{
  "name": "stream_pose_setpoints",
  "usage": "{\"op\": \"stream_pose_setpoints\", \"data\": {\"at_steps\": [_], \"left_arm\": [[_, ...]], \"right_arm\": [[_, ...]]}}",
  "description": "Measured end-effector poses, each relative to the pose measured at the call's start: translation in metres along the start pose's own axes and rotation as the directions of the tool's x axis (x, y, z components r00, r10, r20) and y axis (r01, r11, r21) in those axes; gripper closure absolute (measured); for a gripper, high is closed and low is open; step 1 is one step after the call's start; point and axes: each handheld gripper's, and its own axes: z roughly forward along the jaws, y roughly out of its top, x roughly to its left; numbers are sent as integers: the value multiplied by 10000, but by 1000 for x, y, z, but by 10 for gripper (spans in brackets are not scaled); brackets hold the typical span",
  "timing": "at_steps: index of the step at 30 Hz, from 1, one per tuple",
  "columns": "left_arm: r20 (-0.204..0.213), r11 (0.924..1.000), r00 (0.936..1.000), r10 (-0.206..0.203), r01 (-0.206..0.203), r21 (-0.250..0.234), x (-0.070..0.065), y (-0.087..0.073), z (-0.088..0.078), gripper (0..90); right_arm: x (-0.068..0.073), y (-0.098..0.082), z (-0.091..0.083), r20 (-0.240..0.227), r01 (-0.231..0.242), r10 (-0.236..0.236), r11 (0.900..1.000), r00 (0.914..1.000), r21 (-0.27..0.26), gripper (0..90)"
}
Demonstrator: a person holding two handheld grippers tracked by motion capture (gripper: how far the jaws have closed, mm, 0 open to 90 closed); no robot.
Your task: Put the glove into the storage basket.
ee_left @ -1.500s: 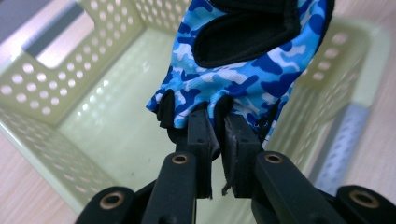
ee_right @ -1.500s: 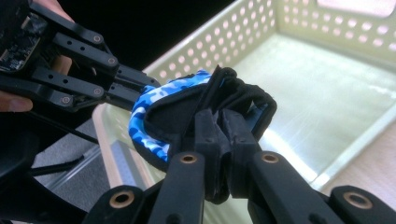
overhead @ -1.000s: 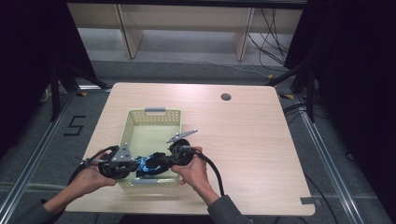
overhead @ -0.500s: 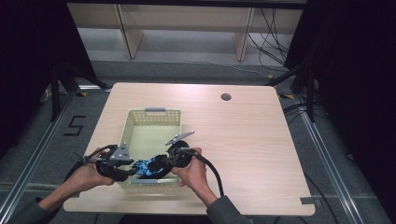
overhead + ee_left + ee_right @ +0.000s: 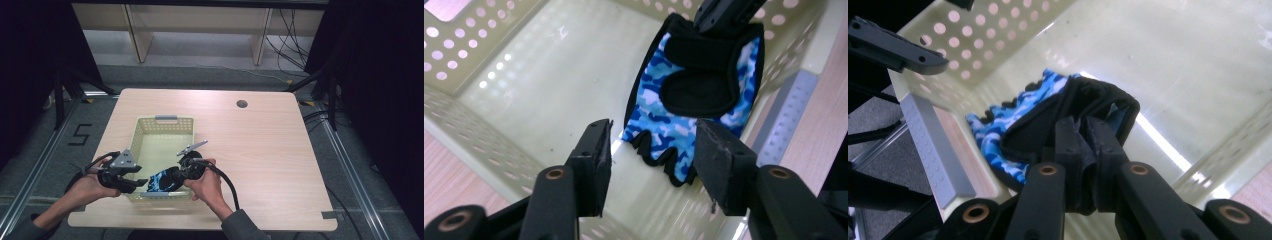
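A fingerless glove (image 5: 696, 95) in blue camouflage fabric, edged with thick black padding and a broad black strap, hangs at the near end of a pale yellow plastic basket (image 5: 161, 131) whose walls are punched with round holes. The right claw (image 5: 1083, 145) is clamped on the glove's black cuff, the soft cloth bunched between its matte pads. The left claw (image 5: 651, 150) has just been opening; its blocky black jaws stand apart with the glove's scalloped finger end between them, untouched. The basket sits on the left half of a light wood-grain counter (image 5: 270, 150).
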Motion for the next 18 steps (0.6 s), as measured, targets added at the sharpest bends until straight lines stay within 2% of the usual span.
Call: {"op": "stream_pose_setpoints", "data": {"at_steps": [1, 3, 4, 5, 6, 9, 11, 12, 16, 18], "left_arm": [[-94, 9999, 9999, -145, 145, -60, -1, 1, 0, 473], [-367, 9976, 9980, -518, 501, -473, -3, 1, 1, 467], [-340, 9977, 9984, -448, 430, -520, -2, 2, 1, 467], [-371, 9968, 9973, -630, 610, -525, -4, 2, 2, 463], [-371, 9968, 9973, -630, 610, -525, -4, 2, 2, 457], [-310, 9972, 9981, -524, 506, -559, -5, 1, 1, 450], [-336, 9954, 9966, -752, 730, -626, -7, 1, 2, 444], [-354, 9963, 9973, -644, 622, -589, -8, 2, 0, 436], [-519, 9953, 9961, -720, 684, -682, -9, 3, -2, 406], [-550, 9930, 9940, -942, 899, -761, -10, 3, -2, 381]], "right_arm": [[0, 0, 0, 26, -71, 71, 10000, 10000, 48, 842], [1, -1, -2, 35, -90, 90, 9998, 10000, 166, 826], [1, -1, -2, 35, -90, 90, 9998, 10000, 166, 826], [3, 0, -3, 50, -50, 49, 9997, 10000, 240, 799], [3, 0, -3, 50, -50, 49, 9997, 10000, 240, 799], [5, 3, -6, 418, 285, -298, 9991, 9987, 313, 739], [5, 4, -7, 477, 271, -287, 9991, 9984, 333, 726], [5, 5, -9, 587, 327, -339, 9992, 9977, 223, 717], [7, 9, -16, 571, 413, -404, 9990, 9975, -145, 693], [7, 10, -20, 642, 574, -557, 9980, 9964, -247, 678]]}}
